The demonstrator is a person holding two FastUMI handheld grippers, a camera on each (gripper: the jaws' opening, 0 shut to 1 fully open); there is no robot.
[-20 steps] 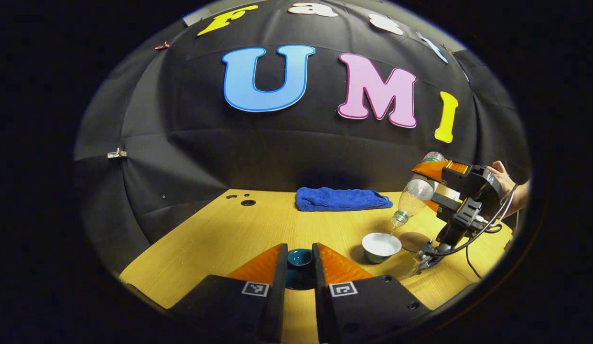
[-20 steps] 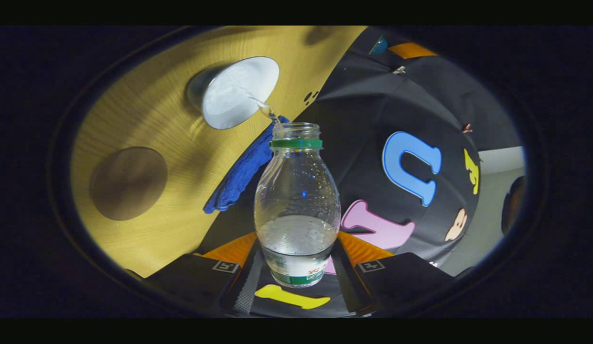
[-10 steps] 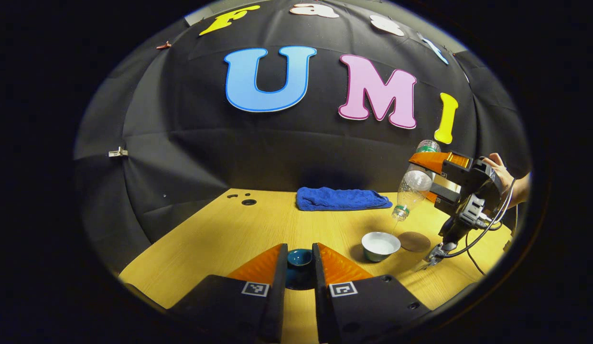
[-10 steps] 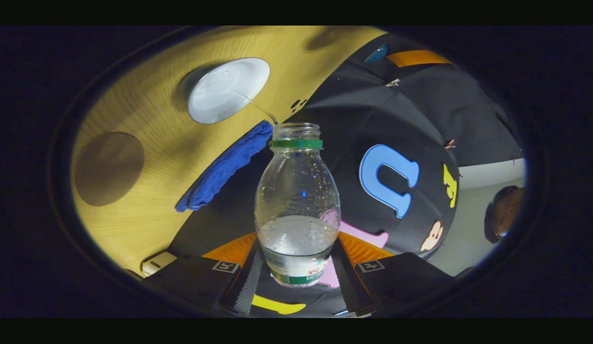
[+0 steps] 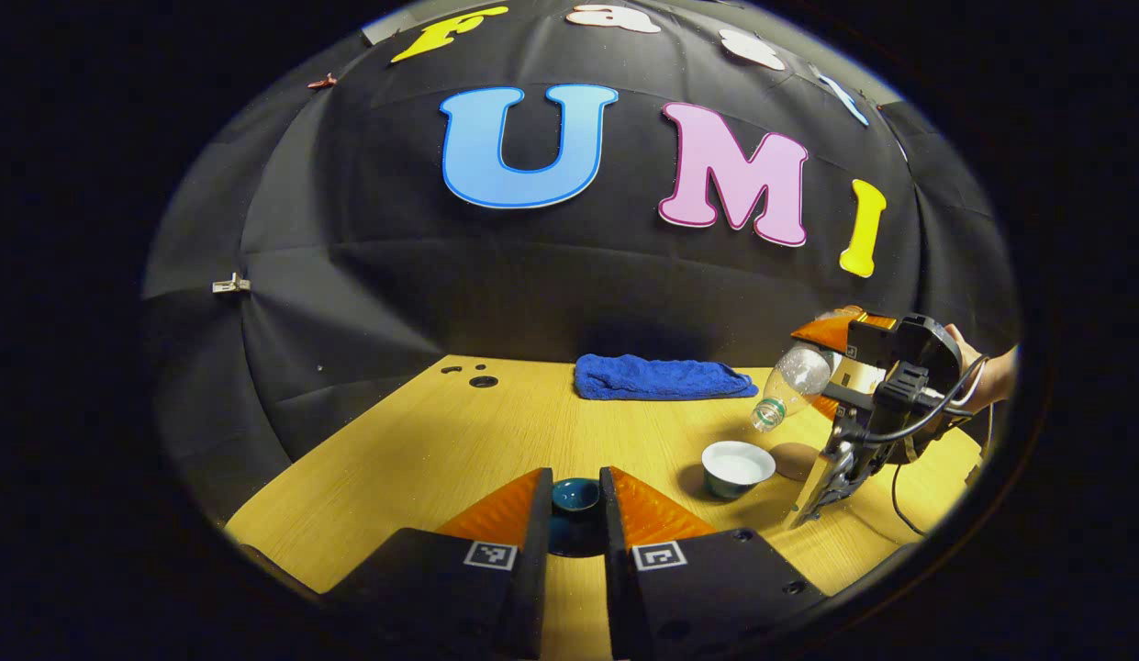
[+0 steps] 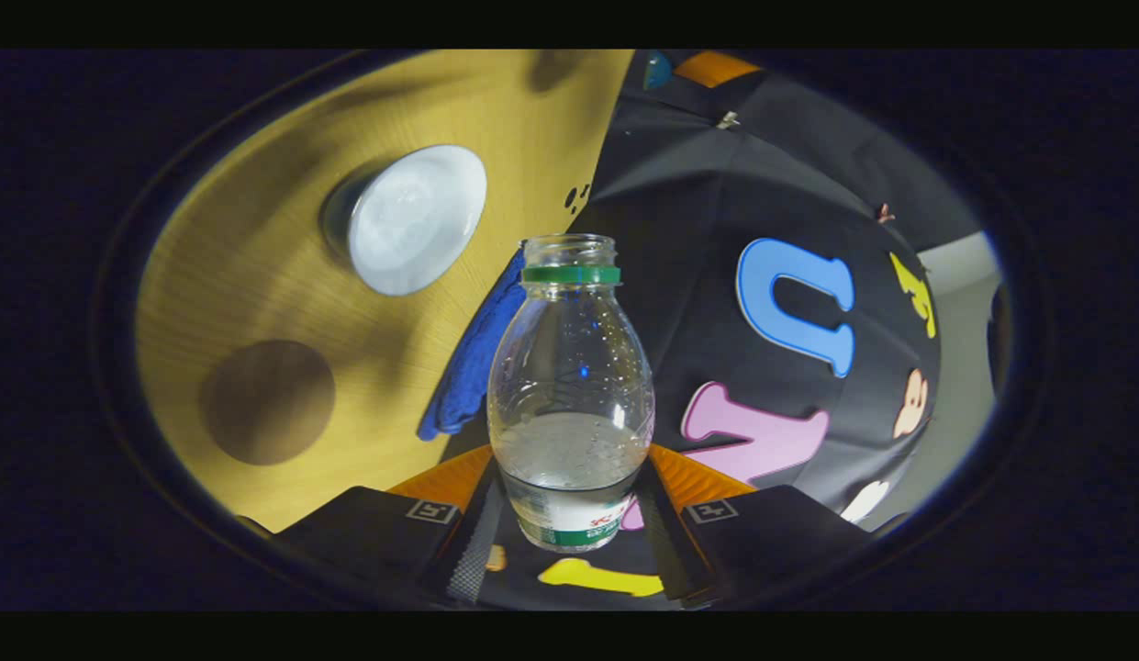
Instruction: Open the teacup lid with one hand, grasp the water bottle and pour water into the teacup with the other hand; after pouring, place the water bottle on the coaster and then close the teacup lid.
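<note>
Pale yellow wood-grain table [image 5: 459, 431]; deep blue folded terry towel [image 5: 659, 377] mid-frame; white-inside, grey-green teacup [image 5: 736, 466] lower right; clear plastic bottle [image 6: 570, 395], green neck ring, centre; round brown coaster [image 6: 267, 401] lower left; dark teal lid [image 5: 575, 497].

The left gripper view sits low, just above the tabletop [image 5: 422, 450], and looks level across it toward the booth's back wall. Its own tool [image 5: 575, 514] shows close at the bottom edge, and the right tool [image 5: 821, 367] appears farther off at the right.

The right gripper view is rolled hard to one side, so the tabletop [image 6: 257, 257] stands as a slanted plane on its left and the wall on its right. It looks from above and nearer, along its own tool [image 6: 569, 514].

The 2 views share the teacup [image 5: 737, 465] [image 6: 413, 220], the coaster [image 5: 794, 459] [image 6: 266, 402], the blue towel [image 5: 661, 376] [image 6: 468, 376] and the water bottle [image 5: 789, 384] [image 6: 569, 395].
</note>
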